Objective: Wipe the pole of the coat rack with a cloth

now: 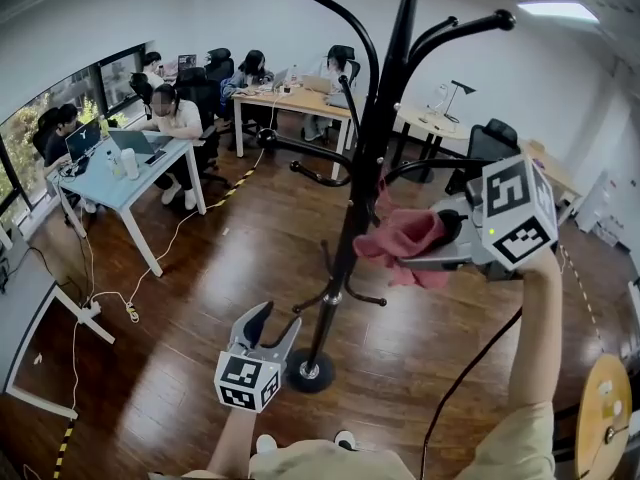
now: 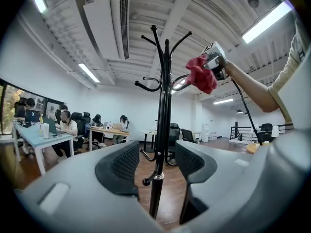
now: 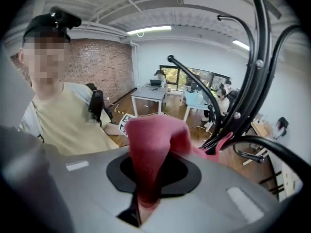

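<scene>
The black coat rack pole [image 1: 372, 158] rises from a round base [image 1: 310, 372] on the wood floor. My right gripper [image 1: 438, 240] is shut on a red cloth [image 1: 404, 242], which presses against the pole's right side at mid height. In the right gripper view the cloth [image 3: 151, 149] bulges out of the shut jaws, with the pole [image 3: 249, 93] just to its right. My left gripper [image 1: 272, 324] is open low down beside the base. In the left gripper view the pole [image 2: 160, 130] stands between the spread jaws without touching them, and the cloth [image 2: 201, 74] is high up.
Curved black hooks [image 1: 330, 18] branch off the top, and lower hooks [image 1: 318, 176] stick out to the left. Desks [image 1: 128, 173] with seated people and office chairs fill the back left. A cable [image 1: 160, 253] runs over the floor. A round yellow table [image 1: 604, 416] is at the right.
</scene>
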